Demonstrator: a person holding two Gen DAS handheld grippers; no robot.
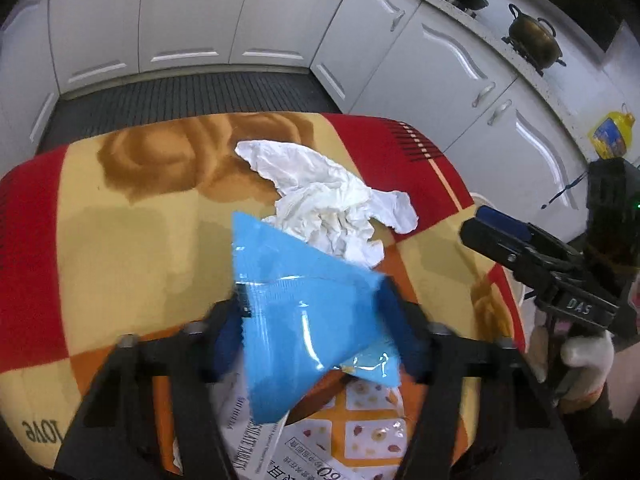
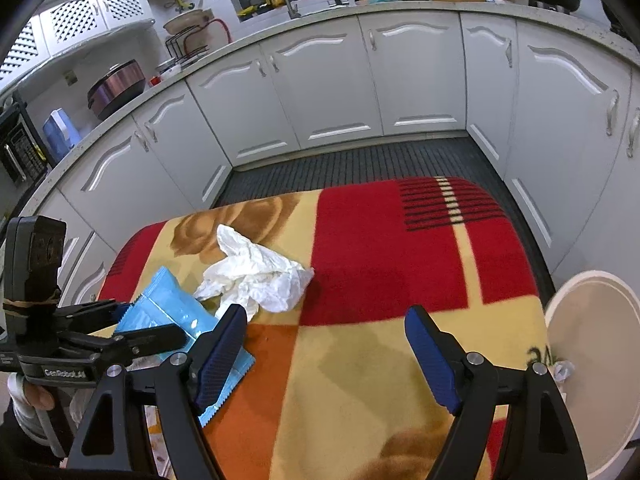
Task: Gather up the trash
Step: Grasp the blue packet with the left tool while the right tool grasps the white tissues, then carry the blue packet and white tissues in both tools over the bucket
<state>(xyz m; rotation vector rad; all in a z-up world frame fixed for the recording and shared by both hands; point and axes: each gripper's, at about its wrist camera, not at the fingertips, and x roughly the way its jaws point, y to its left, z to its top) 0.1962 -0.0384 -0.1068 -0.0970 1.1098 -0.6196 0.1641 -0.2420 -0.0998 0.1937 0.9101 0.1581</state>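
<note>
— Where is the trash?
— A blue wrapper [image 1: 304, 312] sits between the left gripper's [image 1: 316, 320] jaws, apparently pinched; crumpled tissue [image 1: 332, 204] lies just beyond on the blanket-covered desk [image 1: 120, 232].
— The right gripper [image 2: 332, 352]?
— Jaws spread, empty.

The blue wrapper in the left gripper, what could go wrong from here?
The blue wrapper sits between the left gripper pads, but whether they pinch it is unclear; it could slip back onto the blanket. The white bin stands past the far right edge, so carrying across risks dragging the crumpled tissue along.
</note>
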